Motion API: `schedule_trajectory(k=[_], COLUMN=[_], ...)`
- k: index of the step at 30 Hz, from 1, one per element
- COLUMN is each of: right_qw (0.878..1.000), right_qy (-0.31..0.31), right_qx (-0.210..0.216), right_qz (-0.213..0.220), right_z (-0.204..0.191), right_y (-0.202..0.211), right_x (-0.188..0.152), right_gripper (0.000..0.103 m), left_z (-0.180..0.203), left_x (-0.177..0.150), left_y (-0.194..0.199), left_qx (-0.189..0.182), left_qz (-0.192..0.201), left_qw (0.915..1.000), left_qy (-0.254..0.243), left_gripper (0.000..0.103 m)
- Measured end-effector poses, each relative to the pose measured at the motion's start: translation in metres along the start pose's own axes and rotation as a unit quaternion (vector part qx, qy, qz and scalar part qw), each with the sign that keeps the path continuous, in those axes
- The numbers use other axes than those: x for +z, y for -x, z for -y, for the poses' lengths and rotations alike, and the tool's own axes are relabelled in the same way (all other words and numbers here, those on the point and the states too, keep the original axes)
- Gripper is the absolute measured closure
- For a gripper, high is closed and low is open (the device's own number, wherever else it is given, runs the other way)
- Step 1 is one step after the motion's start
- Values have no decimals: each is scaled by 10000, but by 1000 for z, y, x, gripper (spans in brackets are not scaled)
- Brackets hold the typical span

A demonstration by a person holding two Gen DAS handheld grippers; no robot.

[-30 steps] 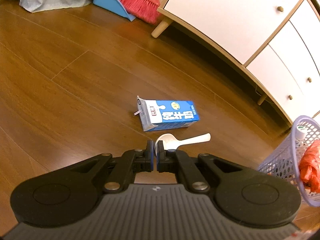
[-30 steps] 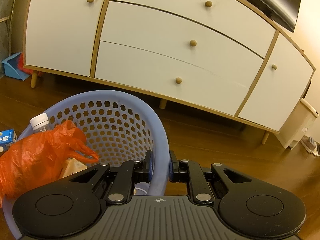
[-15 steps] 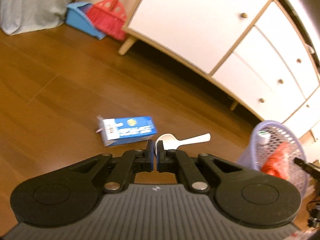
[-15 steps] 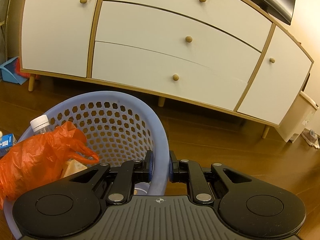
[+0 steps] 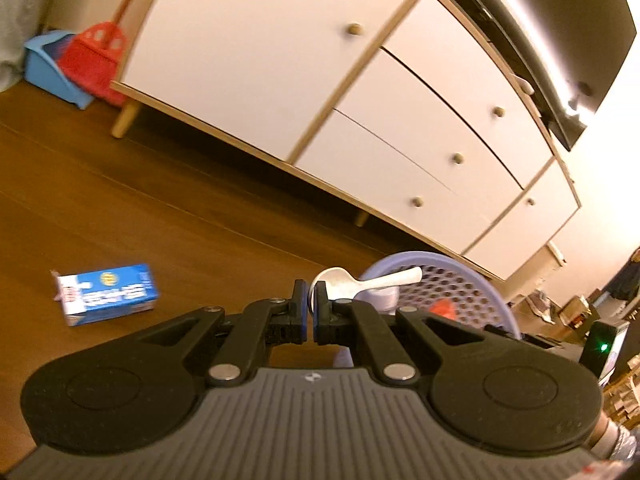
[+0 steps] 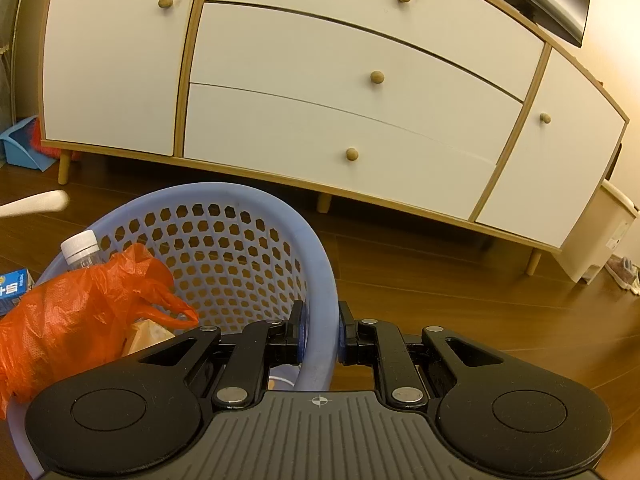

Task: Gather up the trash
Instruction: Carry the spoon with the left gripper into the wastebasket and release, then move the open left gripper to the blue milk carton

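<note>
My left gripper (image 5: 311, 294) is shut on a white plastic spoon (image 5: 360, 280), held in the air with its handle pointing right over the rim of the lilac mesh basket (image 5: 452, 280). A blue milk carton (image 5: 106, 294) lies on the wooden floor to the left. My right gripper (image 6: 319, 326) is shut on the basket's near rim (image 6: 320, 280). Inside the basket I see an orange plastic bag (image 6: 80, 320) and a clear bottle with a white cap (image 6: 80, 246). The spoon's handle tip (image 6: 40, 202) shows at the left edge of the right wrist view.
A white sideboard with wooden knobs and legs (image 6: 320, 100) stands behind the basket. A red broom (image 5: 98, 60) and blue dustpan (image 5: 50, 68) lean at its left end. A white bin (image 6: 600, 232) sits to its right, and clutter (image 5: 580, 312) lies at the far right.
My left gripper has lifted and swung right with the spoon, away from the milk carton and toward the basket. The spoon handle has entered the right wrist view. The right gripper keeps its hold.
</note>
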State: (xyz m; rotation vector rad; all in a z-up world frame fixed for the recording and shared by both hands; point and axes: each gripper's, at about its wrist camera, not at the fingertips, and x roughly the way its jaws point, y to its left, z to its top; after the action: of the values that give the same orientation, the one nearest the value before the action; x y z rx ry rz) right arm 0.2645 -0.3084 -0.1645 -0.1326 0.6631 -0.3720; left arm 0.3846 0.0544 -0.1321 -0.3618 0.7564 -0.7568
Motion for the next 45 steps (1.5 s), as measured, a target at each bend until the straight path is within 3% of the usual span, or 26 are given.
schedule_trajectory(k=[7, 12, 14, 17, 31, 41, 45], right_qw=[10000, 10000, 10000, 10000, 10000, 9999, 9999], right_qy=[-9, -4, 0, -8, -41, -69, -77], right_qx=[-11, -12, -11, -18, -45, -53, -61], right_qz=[-1, 2, 0, -14, -42, -55, -60], right_z=[0, -1, 0, 0, -1, -2, -2], right_y=[0, 0, 0, -1, -1, -1, -1], right_x=[0, -1, -1, -1, -2, -2, -2], right_gripper=[92, 92, 92, 92, 92, 92, 92], left_z=[31, 52, 55, 57, 24, -18, -22], left_x=[-3, -7, -11, -15, -16, -17, -21], left_y=[-31, -58, -67, -68, -42, -21, -14], left_qx=[-274, -450, -450, -482, -293, 203, 146], left_qz=[-169, -526, -703, -761, -635, -629, -681], left_qw=[9995, 9976, 9964, 9959, 9975, 9977, 9975], left_qy=[45, 94, 160, 132, 109, 119, 83], left_gripper=[103, 102, 88, 80, 79, 77, 77])
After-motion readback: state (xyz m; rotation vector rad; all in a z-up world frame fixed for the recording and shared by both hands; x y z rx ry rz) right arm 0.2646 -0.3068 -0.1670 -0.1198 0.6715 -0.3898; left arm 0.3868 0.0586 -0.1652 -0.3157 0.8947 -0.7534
